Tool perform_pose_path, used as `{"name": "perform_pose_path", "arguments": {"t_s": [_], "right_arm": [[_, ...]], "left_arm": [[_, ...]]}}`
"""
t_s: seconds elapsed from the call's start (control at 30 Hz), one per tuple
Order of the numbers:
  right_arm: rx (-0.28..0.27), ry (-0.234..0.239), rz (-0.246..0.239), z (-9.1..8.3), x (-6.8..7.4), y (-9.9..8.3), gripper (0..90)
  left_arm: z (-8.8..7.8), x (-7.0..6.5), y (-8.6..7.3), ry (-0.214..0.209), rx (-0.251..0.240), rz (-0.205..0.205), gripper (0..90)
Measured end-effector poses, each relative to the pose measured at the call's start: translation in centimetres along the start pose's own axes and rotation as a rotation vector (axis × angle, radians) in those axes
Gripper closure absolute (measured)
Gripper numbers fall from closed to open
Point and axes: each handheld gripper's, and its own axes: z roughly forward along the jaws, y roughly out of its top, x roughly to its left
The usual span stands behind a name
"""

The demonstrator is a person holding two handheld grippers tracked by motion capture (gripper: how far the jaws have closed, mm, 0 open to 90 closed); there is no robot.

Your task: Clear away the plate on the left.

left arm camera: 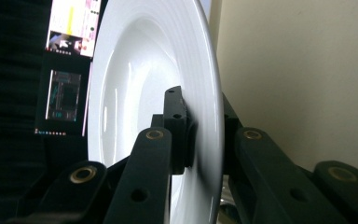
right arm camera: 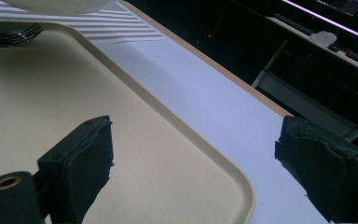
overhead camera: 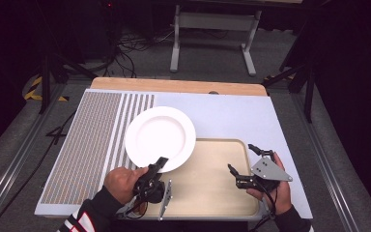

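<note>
A white plate point(overhead camera: 160, 137) hangs partly over the far left corner of a beige tray point(overhead camera: 207, 188), with its left part above a striped mat. My left gripper point(overhead camera: 158, 165) is shut on the plate's near rim. In the left gripper view the plate point(left arm camera: 135, 93) stands on edge between the jaws, and my left gripper point(left arm camera: 200, 116) pinches its rim from both sides. My right gripper point(overhead camera: 240, 157) is over the tray's right part, open with nothing between its jaws. In the right gripper view my right gripper point(right arm camera: 191, 154) spans the rim of the tray point(right arm camera: 37, 84).
A striped grey mat point(overhead camera: 92, 140) covers the table's left side, and pale blue table top lies to the right. A fork point(right arm camera: 9, 35) lies on the tray beneath the plate's edge point(right arm camera: 60, 4). A wooden strip point(overhead camera: 174, 86) marks the table's far edge.
</note>
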Motion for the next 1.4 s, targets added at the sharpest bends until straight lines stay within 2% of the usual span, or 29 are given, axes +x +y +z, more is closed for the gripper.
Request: {"name": "perform_pose_path", "arguments": {"t_s": [0.23, 0.33, 0.37, 0.53, 0.63, 0.77, 0.9, 0.93, 1.0, 1.07, 1.1, 1.13, 1.17, 1.2, 1.23, 1.3, 1.37, 1.4], "right_arm": [[-0.001, -0.003, 0.001, 0.0, -0.1, 0.0, 11.4], [-0.001, -0.012, -0.006, 0.0, -0.1, 0.0, 11.4], [-0.001, -0.013, -0.005, 0.0, -0.1, 0.0, 11.3], [0.001, -0.019, -0.009, 0.0, -0.1, 0.0, 11.3], [0.0, -0.022, -0.005, 0.0, -0.1, 0.0, 11.3], [-0.001, -0.017, 0.002, 0.0, -0.2, -0.1, 11.2], [0.002, -0.01, 0.001, 0.1, -0.2, -0.1, 11.3], [0.002, -0.007, 0.0, 0.1, -0.1, -0.1, 11.3], [0.003, -0.003, -0.001, 0.1, -0.1, -0.1, 11.2], [0.004, 0.002, -0.002, 0.1, 0.0, 0.0, 11.1], [0.004, 0.004, -0.002, 0.1, 0.0, 0.0, 11.1], [0.003, 0.006, -0.002, 0.1, 0.0, 0.0, 11.1], [0.004, 0.007, -0.002, 0.1, 0.0, 0.0, 11.1], [0.005, 0.008, -0.001, 0.1, 0.0, 0.0, 11.1], [0.006, 0.007, -0.002, 0.1, 0.0, -0.1, 11.1], [0.007, 0.008, -0.004, 0.2, 0.0, -0.1, 11.1], [0.006, 0.01, -0.006, 0.1, 0.0, -0.1, 11.1], [0.006, 0.008, -0.006, 0.1, 0.0, -0.1, 11.1]], "left_arm": [[-0.2, -0.5, 1.0, -0.018, -0.037, 0.016, 81.8], [-0.2, -1.0, 1.8, -0.039, -0.061, 0.017, 81.7], [-0.3, -1.0, 2.0, -0.043, -0.067, 0.034, 81.6], [-0.5, -1.8, 3.1, -0.064, -0.098, 0.063, 81.6], [-0.3, -2.4, 3.6, -0.073, -0.104, 0.068, 81.7], [-0.2, -2.9, 4.1, -0.12, -0.116, 0.076, 81.1], [-0.3, -3.4, 4.6, -0.134, -0.132, 0.1, 81.2], [-0.3, -3.6, 4.7, -0.125, -0.136, 0.091, 81.1], [-0.3, -3.8, 4.9, -0.152, -0.141, 0.096, 81.2], [-0.4, -4.0, 5.1, -0.151, -0.146, 0.112, 81.0], [-0.4, -4.2, 5.2, -0.148, -0.155, 0.103, 81.0], [-0.4, -4.2, 5.3, -0.157, -0.157, 0.116, 80.8], [-0.4, -4.4, 5.3, -0.158, -0.159, 0.108, 80.9], [-0.4, -4.5, 5.4, -0.179, -0.157, 0.115, 80.9], [-0.3, -4.7, 5.5, -0.18, -0.163, 0.108, 80.7], [-0.3, -4.8, 5.7, -0.181, -0.16, 0.129, 80.7], [-0.3, -5.0, 5.8, -0.187, -0.168, 0.12, 80.5], [-0.3, -5.1, 5.8, -0.197, -0.167, 0.136, 80.1]]}}
